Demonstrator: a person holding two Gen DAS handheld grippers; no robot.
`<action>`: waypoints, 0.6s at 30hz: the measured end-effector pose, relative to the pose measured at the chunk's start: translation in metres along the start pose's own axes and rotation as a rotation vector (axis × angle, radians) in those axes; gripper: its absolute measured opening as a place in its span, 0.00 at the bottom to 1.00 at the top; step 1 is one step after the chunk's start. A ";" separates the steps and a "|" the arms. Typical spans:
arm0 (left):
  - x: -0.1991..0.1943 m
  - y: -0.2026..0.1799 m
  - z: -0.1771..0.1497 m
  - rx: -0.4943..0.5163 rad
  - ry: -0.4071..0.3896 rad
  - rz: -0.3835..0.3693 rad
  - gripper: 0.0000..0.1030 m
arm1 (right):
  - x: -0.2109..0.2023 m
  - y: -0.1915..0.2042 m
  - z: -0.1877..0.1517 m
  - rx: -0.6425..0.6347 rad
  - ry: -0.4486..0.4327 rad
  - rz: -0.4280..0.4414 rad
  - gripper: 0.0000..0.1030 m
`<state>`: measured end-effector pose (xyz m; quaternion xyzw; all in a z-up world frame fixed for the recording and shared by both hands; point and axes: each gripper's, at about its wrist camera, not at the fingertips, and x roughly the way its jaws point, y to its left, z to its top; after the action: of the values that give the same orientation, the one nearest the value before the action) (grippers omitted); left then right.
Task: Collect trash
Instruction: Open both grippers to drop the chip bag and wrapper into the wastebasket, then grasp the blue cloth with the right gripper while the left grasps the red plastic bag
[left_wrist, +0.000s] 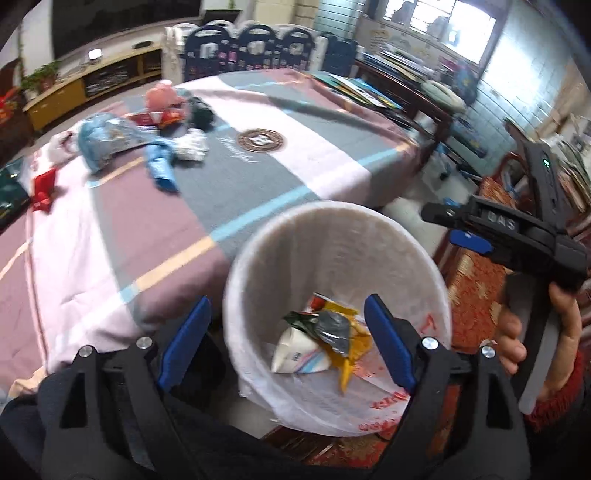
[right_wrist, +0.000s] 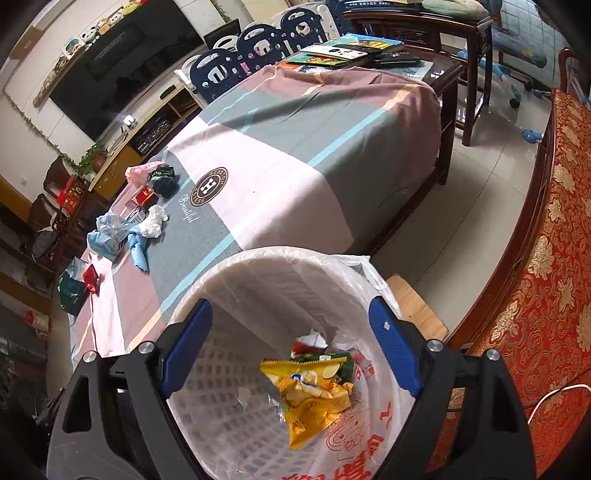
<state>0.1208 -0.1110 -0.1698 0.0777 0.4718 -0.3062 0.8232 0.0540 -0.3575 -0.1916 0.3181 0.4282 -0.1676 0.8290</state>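
The left tool hangs over the white plastic bin lined with a thin white bag printed in red, its blue-padded jaws spread wide with nothing between them. The right tool points into the same bin, equally wide and empty-handed; in the left wrist view it shows at the right, held by a hand in a red knitted cuff.

Inside the bin lie a crumpled yellow snack bag, a green wrapper, a white carton and some grey foil, so part of the job looks done.

Plenty is left, by my judgement. On the counter, covered by a pink, grey and mauve striped cloth, a scatter of trash sits towards the far left edge, well apart from the bin: a crushed pale-blue plastic bag, a blue wrapper strip, a wad of white tissue, a small red packet, a dark green crumpled wrapper, a pink plastic bag and a red box.

The bin stands just beside the counter's near edge. A red and gold brocade seat flanks it on the right. Nothing blocks the cloth between bin and trash; only the reach across is long.
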 end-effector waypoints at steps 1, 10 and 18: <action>-0.003 0.008 0.001 -0.021 -0.012 0.039 0.83 | 0.000 0.003 -0.001 -0.009 0.000 0.000 0.83; -0.025 0.062 0.000 -0.137 -0.064 0.241 0.83 | 0.017 0.044 -0.006 -0.105 0.023 0.003 0.82; -0.024 0.142 -0.008 -0.299 -0.059 0.339 0.83 | 0.048 0.096 0.003 -0.141 0.079 0.098 0.82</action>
<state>0.1885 0.0158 -0.1774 0.0244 0.4679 -0.0922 0.8786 0.1369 -0.2885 -0.1928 0.2860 0.4554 -0.0835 0.8390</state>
